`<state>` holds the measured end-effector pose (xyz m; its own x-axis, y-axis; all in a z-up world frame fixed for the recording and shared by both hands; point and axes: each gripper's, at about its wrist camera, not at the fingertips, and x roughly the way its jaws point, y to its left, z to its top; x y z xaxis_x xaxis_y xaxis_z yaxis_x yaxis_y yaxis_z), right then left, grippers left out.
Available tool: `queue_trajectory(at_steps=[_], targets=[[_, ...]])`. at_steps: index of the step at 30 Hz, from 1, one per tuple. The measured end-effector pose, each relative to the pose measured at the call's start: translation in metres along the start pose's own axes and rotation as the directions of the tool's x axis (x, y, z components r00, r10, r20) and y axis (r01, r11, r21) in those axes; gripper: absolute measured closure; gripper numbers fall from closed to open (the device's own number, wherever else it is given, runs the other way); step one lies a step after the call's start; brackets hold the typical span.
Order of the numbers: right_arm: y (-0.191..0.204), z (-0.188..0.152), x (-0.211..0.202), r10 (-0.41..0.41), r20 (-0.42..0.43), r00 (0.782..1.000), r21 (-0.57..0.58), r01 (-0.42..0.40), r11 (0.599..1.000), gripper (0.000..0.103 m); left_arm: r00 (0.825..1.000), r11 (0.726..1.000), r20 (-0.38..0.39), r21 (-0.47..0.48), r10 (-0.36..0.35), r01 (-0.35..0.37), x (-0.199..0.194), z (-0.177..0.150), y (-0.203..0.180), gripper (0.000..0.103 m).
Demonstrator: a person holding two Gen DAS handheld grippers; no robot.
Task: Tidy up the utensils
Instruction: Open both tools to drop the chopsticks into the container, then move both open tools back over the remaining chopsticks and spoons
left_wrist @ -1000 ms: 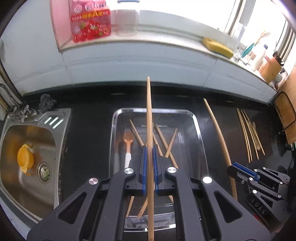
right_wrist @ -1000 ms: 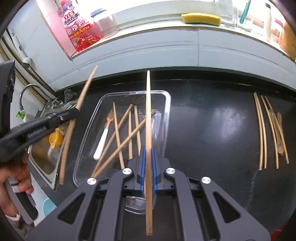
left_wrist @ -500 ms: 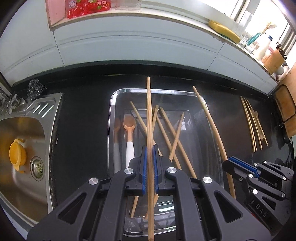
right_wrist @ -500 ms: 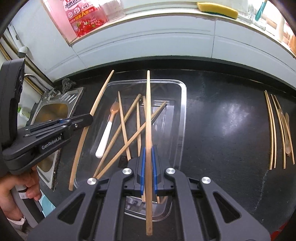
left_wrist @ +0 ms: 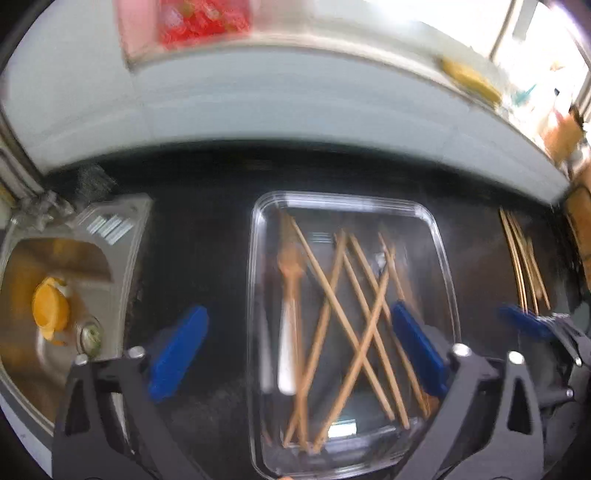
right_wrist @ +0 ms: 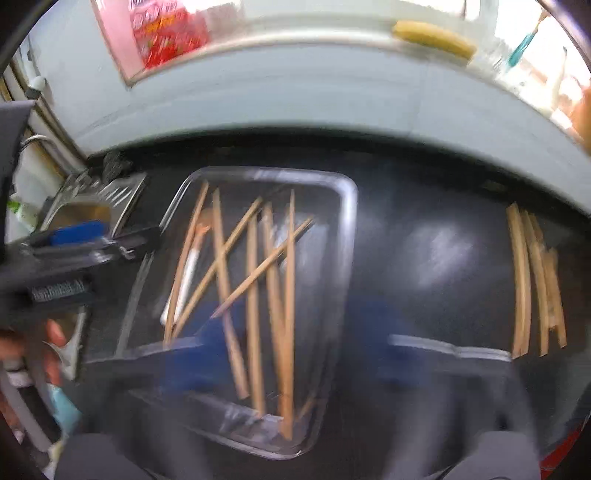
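Observation:
A clear plastic tray (left_wrist: pixel 255 258) (right_wrist: pixel 351 221) lies on the black counter. It holds several crossed wooden chopsticks (left_wrist: pixel 347 325) (right_wrist: pixel 255 277) and a spoon with a white handle (left_wrist: pixel 290 332) (right_wrist: pixel 186 273). My left gripper (left_wrist: pixel 297 314) hovers over the tray's left half, its jaws opening wide with nothing gripped between the blue pads. My right gripper (right_wrist: pixel 295 332), badly blurred, hangs over the tray's right side with its jaws opening too and nothing held. A few more chopsticks (left_wrist: pixel 521 266) (right_wrist: pixel 524 280) lie in a row on the counter at the right.
A steel sink (left_wrist: pixel 55 295) with a yellow object (left_wrist: pixel 50 308) sits to the left of the tray. On the white ledge behind lie a yellow sponge (right_wrist: pixel 432 33) and a red package (right_wrist: pixel 166 33). A person's hand (right_wrist: pixel 48 343) holds the left gripper's handle.
Both grippers were shut on one chopstick each; now both stand wide apart and those chopsticks lie in the tray. Both views have gone blurry.

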<state>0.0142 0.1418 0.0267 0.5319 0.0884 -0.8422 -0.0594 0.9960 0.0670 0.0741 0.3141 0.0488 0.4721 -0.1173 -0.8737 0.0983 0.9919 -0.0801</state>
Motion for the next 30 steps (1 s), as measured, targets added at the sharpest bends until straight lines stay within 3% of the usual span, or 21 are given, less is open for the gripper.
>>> queue_trajectory(at_steps=[9,19,22,26,30], targets=[[-0.017,-0.004,0.0,-0.009,-0.015,1.0,-0.006,0.009,1.0,0.007,0.996,0.999,0.089,-0.048,-0.011,0.015,-0.027,0.023,0.0,0.006],[-0.072,-0.022,-0.004,-0.028,-0.039,0.999,0.047,0.03,0.998,0.007,0.997,0.999,0.064,0.031,-0.047,0.045,-0.017,0.023,-0.079,0.006],[-0.11,-0.031,-0.009,-0.035,-0.044,0.998,0.093,0.039,0.995,0.007,0.998,0.996,0.042,0.072,-0.053,0.05,-0.008,0.025,-0.115,0.006],[-0.195,-0.048,-0.023,-0.098,-0.052,0.994,0.202,0.107,0.974,0.007,0.997,0.991,0.014,0.109,-0.074,0.072,0.009,0.027,-0.172,0.006],[-0.292,-0.067,-0.036,-0.192,-0.083,0.978,0.337,0.209,0.918,0.007,0.994,0.984,-0.038,0.147,-0.098,0.102,0.033,0.021,-0.236,0.006]])
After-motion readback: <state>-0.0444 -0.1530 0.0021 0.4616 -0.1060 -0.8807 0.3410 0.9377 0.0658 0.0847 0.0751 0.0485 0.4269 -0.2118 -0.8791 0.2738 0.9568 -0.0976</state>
